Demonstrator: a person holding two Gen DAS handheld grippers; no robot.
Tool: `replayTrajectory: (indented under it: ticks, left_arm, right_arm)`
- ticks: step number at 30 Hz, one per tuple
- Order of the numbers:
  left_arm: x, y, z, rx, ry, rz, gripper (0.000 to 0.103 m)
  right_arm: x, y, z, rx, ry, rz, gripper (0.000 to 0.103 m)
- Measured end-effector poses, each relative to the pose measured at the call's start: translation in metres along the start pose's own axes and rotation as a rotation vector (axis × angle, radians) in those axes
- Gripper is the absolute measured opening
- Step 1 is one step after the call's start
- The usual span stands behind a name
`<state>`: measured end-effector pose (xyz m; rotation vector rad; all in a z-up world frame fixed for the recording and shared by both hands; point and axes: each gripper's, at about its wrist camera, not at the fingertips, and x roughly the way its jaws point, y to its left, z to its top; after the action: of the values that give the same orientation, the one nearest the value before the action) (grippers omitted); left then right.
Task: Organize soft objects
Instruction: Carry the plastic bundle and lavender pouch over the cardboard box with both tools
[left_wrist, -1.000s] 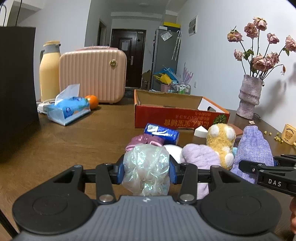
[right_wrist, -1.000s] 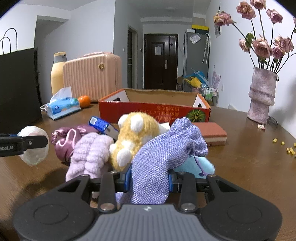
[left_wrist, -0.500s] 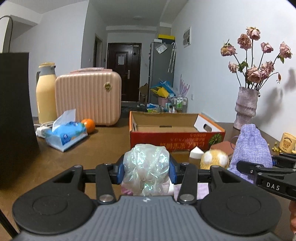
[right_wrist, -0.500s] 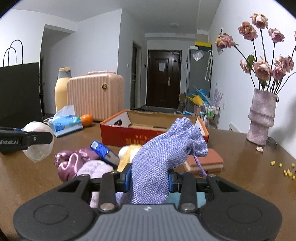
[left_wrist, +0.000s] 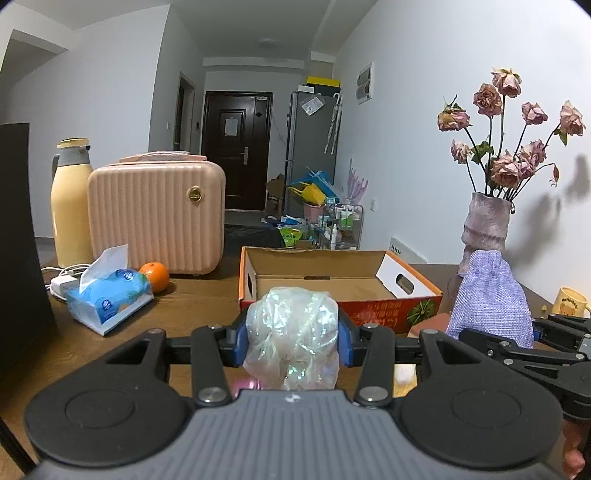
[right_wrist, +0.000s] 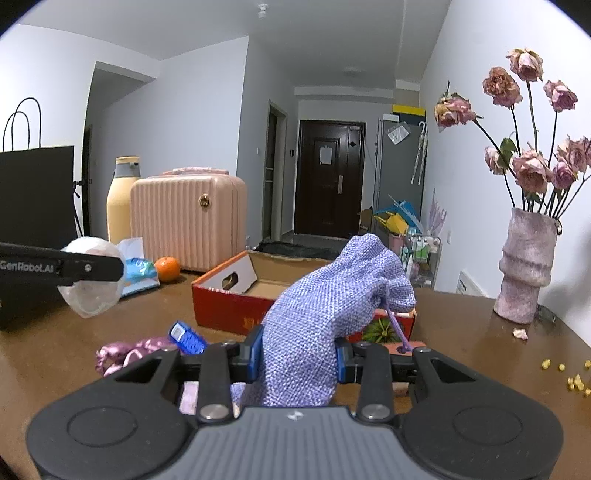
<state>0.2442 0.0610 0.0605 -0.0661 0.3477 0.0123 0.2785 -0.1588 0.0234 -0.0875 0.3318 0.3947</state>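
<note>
My left gripper (left_wrist: 291, 336) is shut on a crumpled iridescent plastic bag (left_wrist: 291, 332), held above the table in front of the open red cardboard box (left_wrist: 336, 284). In the right wrist view the plastic bag (right_wrist: 92, 284) hangs at the far left. The lilac woven drawstring pouch (right_wrist: 321, 317) is squeezed between my right gripper's (right_wrist: 299, 360) blue pads. The pouch (left_wrist: 491, 302) also shows at the right of the left wrist view. Below lie a shiny pink fabric piece (right_wrist: 129, 352) and a blue packet (right_wrist: 186, 338); the remaining pile is hidden by the grippers.
A pink ribbed case (left_wrist: 157, 218), a yellow flask (left_wrist: 70, 206), a tissue pack (left_wrist: 109, 301) and an orange (left_wrist: 155, 277) stand at the back left. A black paper bag (right_wrist: 37, 206) stands left. A vase of dried roses (right_wrist: 526, 266) and a mug (left_wrist: 570, 301) are right.
Both grippers have risen with their loads. The soft toy pile has dropped out of sight below, and the inside of the red box now shows.
</note>
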Motion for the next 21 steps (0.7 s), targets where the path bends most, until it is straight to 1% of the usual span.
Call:
replayTrajectory:
  ticks: [9, 15, 21]
  left_arm:
    - [0.028, -0.009, 0.013, 0.021, -0.022, 0.021, 0.045]
    - [0.044, -0.01, 0.019, 0.015, -0.037, 0.026, 0.045]
    - [0.068, -0.009, 0.025, 0.015, -0.041, 0.044, 0.045]
  right_arm:
    - [0.021, -0.01, 0.015, 0.018, -0.031, 0.006, 0.035]
    - [0.038, -0.018, 0.02, 0.042, -0.033, 0.01, 0.035]
    - [0.061, -0.023, 0.027, 0.035, -0.035, 0.014, 0.035]
